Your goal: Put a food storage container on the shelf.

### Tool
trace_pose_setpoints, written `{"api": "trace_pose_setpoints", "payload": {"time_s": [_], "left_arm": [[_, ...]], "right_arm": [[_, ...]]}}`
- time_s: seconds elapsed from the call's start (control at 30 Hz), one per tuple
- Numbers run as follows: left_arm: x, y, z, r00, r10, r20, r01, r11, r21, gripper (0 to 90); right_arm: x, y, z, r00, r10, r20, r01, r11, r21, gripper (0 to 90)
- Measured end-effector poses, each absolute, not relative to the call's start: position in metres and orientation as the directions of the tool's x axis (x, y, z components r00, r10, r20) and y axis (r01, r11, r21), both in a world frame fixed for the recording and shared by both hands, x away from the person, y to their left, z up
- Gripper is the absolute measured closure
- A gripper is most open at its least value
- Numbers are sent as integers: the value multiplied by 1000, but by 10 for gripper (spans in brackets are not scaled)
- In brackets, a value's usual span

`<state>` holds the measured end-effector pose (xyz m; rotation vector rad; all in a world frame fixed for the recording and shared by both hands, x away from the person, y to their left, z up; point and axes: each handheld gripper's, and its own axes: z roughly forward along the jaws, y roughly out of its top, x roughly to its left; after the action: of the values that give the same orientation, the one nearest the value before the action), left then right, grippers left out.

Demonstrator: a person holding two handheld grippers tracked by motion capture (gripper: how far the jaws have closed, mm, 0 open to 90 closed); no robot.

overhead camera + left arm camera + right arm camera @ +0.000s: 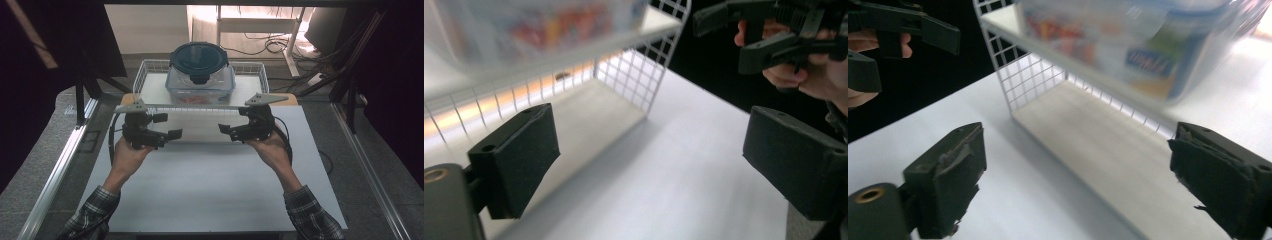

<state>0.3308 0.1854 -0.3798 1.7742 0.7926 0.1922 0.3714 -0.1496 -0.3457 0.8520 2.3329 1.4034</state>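
Container [200,75], clear-walled with dark round lid, sits in basket [145,75].

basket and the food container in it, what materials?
Basket: looks like white coated metal wire, going by its thin grid mesh, with a pale board as floor, possibly wood. Container: likely clear glossy plastic, since coloured contents show through; its dark lid seems tinted plastic with a clip.

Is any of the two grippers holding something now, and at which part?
Nothing is held. The left gripper and right gripper are both open, near the wire basket.
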Motion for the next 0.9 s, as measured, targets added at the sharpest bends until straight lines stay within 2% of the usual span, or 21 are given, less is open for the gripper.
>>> {"api": "trace_pose_setpoints", "payload": {"time_s": [0.17, 0.37, 0.6, 0.9], "left_arm": [[305, 185, -411, 750, 627, -209, 411, -195, 891, 51], [284, 187, -445, 738, 640, -215, 430, -201, 880, 42], [268, 185, -478, 734, 639, -231, 456, -212, 864, 42], [246, 174, -511, 736, 660, -153, 460, -321, 828, 42]], "right_arm": [[351, -155, -371, -800, 599, 29, 328, 396, 858, 30], [331, -168, -406, -797, 601, 49, 355, 401, 844, 21], [315, -179, -432, -801, 597, 45, 360, 420, 833, 25], [288, -191, -464, -793, 607, 50, 369, 413, 833, 25]]}}
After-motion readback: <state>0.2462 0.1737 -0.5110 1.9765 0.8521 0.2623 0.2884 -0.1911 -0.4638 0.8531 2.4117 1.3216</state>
